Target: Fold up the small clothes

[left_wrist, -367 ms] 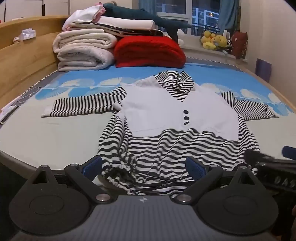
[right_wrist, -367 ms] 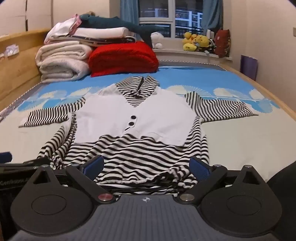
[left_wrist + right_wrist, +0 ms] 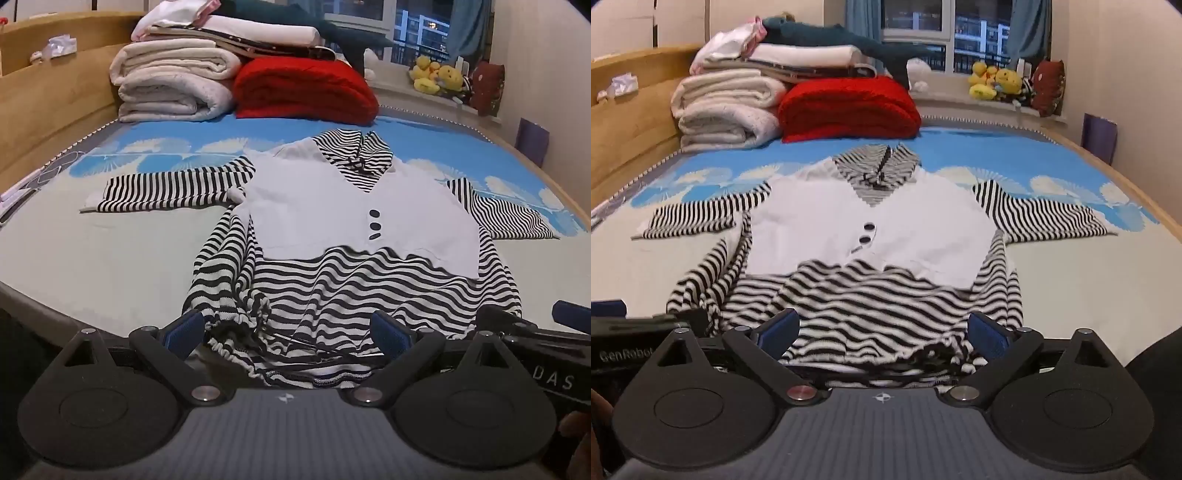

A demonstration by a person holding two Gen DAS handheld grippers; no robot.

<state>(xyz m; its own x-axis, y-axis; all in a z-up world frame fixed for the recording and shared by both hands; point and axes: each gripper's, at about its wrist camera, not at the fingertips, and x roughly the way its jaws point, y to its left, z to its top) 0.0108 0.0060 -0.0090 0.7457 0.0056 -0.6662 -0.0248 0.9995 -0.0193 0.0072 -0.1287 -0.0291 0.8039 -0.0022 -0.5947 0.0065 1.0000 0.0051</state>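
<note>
A small black-and-white striped top [image 3: 332, 288] with a white vest front and dark buttons lies face up on the bed, sleeves spread to both sides. It also shows in the right wrist view [image 3: 871, 236]. My left gripper [image 3: 288, 330] is open, its jaws astride the gathered hem at the garment's near left. My right gripper [image 3: 882, 328] is open, its jaws astride the hem at the near right. Neither holds cloth. The right gripper's body [image 3: 554, 332] shows at the right edge of the left wrist view.
The bed [image 3: 92, 251] has a pale green and blue sheet. Folded white blankets [image 3: 173, 85] and a red blanket [image 3: 303, 92] are stacked at the far end. A wooden bed frame [image 3: 48, 110] runs along the left. Plush toys [image 3: 997, 83] sit on the windowsill.
Both grippers have moved slightly forward and lower toward the hem. The garment fills a little more of each view.
</note>
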